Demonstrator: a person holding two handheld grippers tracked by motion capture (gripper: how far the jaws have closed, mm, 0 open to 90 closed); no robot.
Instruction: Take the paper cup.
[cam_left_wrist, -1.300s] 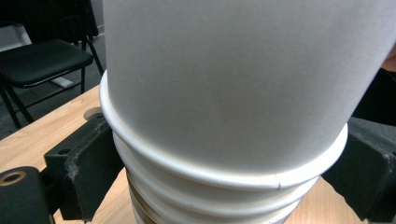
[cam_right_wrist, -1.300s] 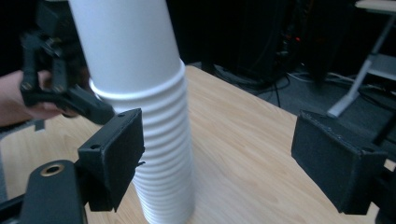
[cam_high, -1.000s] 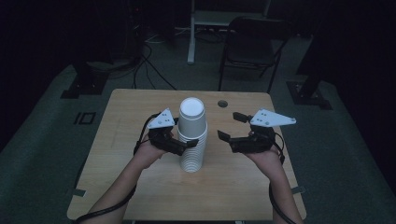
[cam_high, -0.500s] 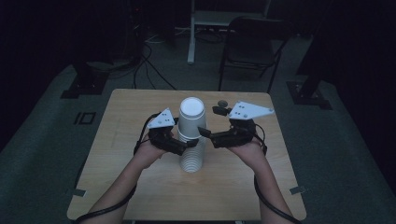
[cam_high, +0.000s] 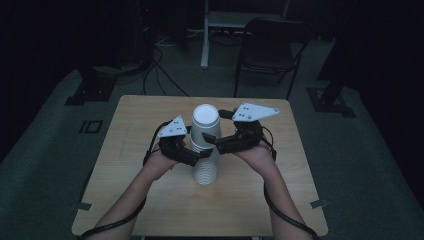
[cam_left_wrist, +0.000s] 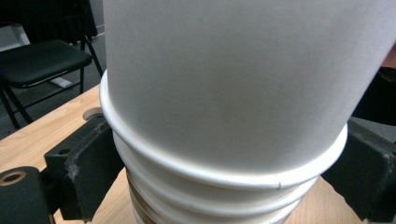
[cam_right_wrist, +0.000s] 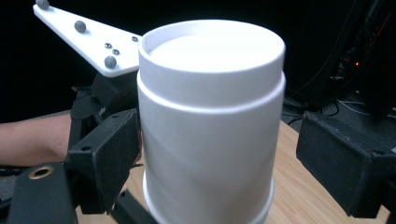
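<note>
Inspection of the high view: a stack of white paper cups (cam_high: 205, 150), upside down, stands near the middle of the wooden table (cam_high: 150, 200), with the left gripper (cam_high: 192, 156) at its left side and the right gripper (cam_high: 216, 141) at its right, both hands coming in from the near edge. A black chair (cam_high: 270, 45) stands beyond the far edge. Left gripper view: the black jaws sit either side of the stacked rims just below the top cup (cam_left_wrist: 233, 84); they appear closed on the lower cups, steadying them. Right gripper view: the top cup (cam_right_wrist: 210, 121) stands between the jaws, base uppermost, with a visible gap on the right side, so the jaws are apart and not yet gripping. Judgement: the cups are light, thin-walled and easily crushed, and nested cups tend to stick. The best hold is on the top cup's side wall above its rolled rim, with a gentle squeeze, while the stack below is held firm.
</note>
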